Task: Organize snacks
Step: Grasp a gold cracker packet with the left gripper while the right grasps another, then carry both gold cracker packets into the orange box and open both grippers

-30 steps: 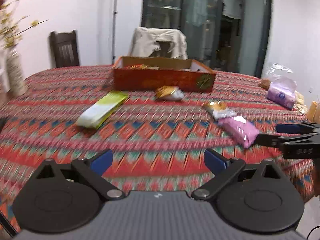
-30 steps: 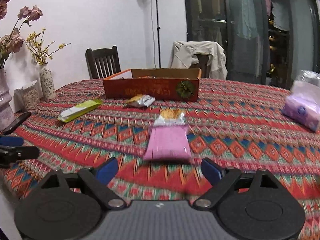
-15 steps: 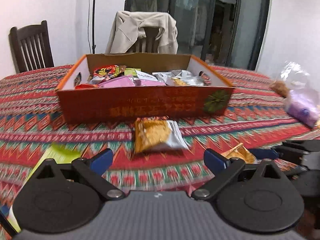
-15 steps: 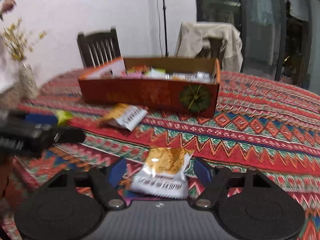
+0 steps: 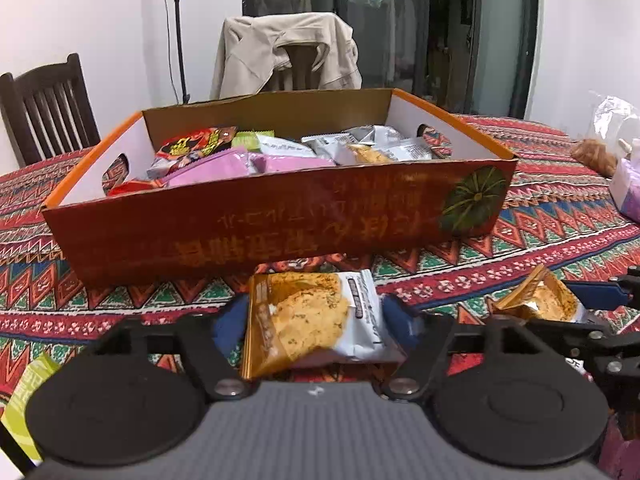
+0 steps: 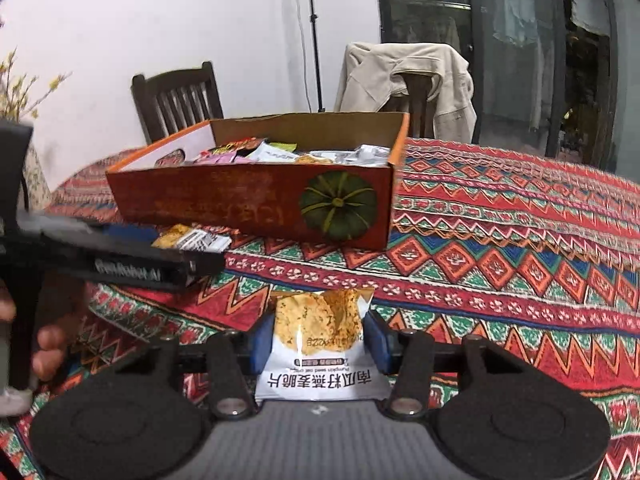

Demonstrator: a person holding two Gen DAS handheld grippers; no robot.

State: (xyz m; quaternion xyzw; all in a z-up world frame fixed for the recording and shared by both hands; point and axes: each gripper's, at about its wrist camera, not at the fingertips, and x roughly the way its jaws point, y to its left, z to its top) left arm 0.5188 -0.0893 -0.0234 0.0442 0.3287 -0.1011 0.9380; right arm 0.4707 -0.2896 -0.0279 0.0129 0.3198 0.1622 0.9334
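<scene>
An orange cardboard box point(image 5: 280, 232) point(image 6: 240, 204) with several snack packets inside stands on the patterned tablecloth. Just in front of it, a cracker packet point(image 5: 304, 320) lies between the blue pads of my left gripper point(image 5: 312, 322). The jaws are closing and the pads touch the packet's two sides. A second cracker packet point(image 6: 320, 332) sits between the pads of my right gripper point(image 6: 319, 342), whose jaws are also closing and pinch it. In the left wrist view the right gripper's fingers point(image 5: 596, 294) show at the right with that packet point(image 5: 536, 304).
A green packet point(image 5: 28, 392) lies at the lower left. A pink tissue pack point(image 5: 628, 188) and a plastic bag point(image 5: 612, 116) sit at the right. Two chairs point(image 6: 176, 96) stand behind the table, one draped with a beige jacket point(image 5: 288, 52). A hand point(image 6: 48, 344) holds the left gripper.
Both grippers moved forward across the table to the box. Each went from wide open with nothing in it to closing around a cracker packet.
</scene>
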